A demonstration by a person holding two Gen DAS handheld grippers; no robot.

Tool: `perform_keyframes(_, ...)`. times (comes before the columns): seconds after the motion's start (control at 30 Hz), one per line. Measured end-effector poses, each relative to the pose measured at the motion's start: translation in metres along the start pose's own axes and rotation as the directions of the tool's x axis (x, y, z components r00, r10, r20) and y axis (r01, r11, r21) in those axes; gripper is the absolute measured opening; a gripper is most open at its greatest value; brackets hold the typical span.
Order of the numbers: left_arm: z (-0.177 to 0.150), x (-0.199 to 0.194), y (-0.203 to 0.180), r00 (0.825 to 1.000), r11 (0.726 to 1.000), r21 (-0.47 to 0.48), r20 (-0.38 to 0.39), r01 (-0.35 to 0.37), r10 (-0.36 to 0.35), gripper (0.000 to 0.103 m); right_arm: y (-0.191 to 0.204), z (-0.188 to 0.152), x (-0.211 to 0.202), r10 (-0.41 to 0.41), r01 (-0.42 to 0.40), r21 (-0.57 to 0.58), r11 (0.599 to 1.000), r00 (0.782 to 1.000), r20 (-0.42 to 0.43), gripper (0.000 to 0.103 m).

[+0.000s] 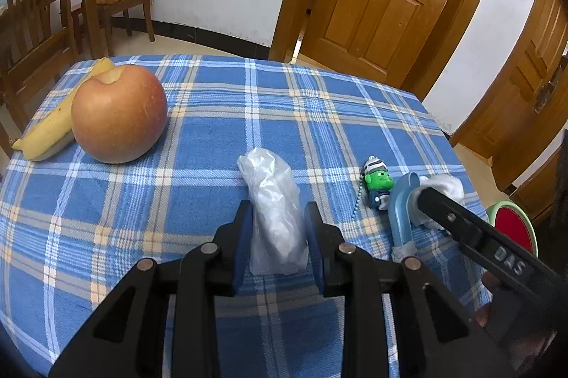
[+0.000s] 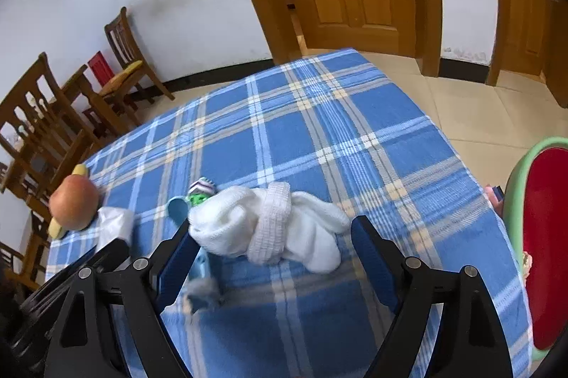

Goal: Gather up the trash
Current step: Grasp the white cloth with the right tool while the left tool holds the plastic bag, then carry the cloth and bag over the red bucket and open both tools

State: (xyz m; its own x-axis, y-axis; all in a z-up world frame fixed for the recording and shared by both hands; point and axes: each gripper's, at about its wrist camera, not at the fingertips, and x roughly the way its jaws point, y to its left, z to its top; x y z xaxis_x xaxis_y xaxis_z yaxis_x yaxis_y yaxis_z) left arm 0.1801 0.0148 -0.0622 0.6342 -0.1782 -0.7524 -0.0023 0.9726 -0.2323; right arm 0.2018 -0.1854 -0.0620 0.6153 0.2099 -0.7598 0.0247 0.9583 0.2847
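A crumpled clear plastic bag [image 1: 275, 218] lies on the blue checked tablecloth [image 1: 220, 136], and my left gripper [image 1: 278, 225] is shut on it, a blue pad pressing each side. A white knitted sock bundle [image 2: 269, 228] lies further right. My right gripper [image 2: 275, 236] stands open astride it, its left finger [image 2: 181, 246] close against the bundle's edge and the right finger apart from it. In the left wrist view one black finger of the right gripper reaches the sock [image 1: 447, 188]. The bag [image 2: 113, 225] also shows in the right wrist view.
An apple [image 1: 119, 113] and a banana [image 1: 53, 125] lie at the far left. A green toy keychain [image 1: 378, 181] and a light-blue plastic scoop [image 1: 399, 211] lie beside the sock. A green-rimmed red bin [image 2: 514, 186] stands off the table's right edge. Wooden chairs stand at left.
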Motion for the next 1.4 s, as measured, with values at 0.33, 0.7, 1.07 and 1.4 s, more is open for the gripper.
perform_keyframes(0.33, 0.0, 0.002, -0.002, 1.0, 1.0, 0.007, -0.001, -0.006, 0.006, 0.029, 0.001, -0.001, 0.0, 0.011, -0.011, -0.02, 1.0, 1.0, 0.022, 0.043)
perform_keyframes(0.7, -0.001, 0.003, -0.004, 1.0, 1.0, 0.011, 0.001, -0.009, 0.009, 0.03, -0.004, -0.007, -0.033, 0.027, -0.026, -0.012, 1.0, 0.997, 0.069, 0.035)
perform_keyframes(1.07, -0.001, 0.003, -0.004, 1.0, 1.0, 0.01, 0.001, -0.009, 0.009, 0.03, -0.03, -0.024, -0.083, -0.011, 0.007, 0.033, 0.999, 0.992, 0.124, 0.035)
perform_keyframes(1.4, 0.0, -0.002, -0.011, 1.0, 1.0, 0.024, 0.01, 0.015, -0.015, 0.03, -0.08, -0.047, -0.13, -0.103, 0.083, 0.127, 0.988, 0.982, 0.161, 0.035)
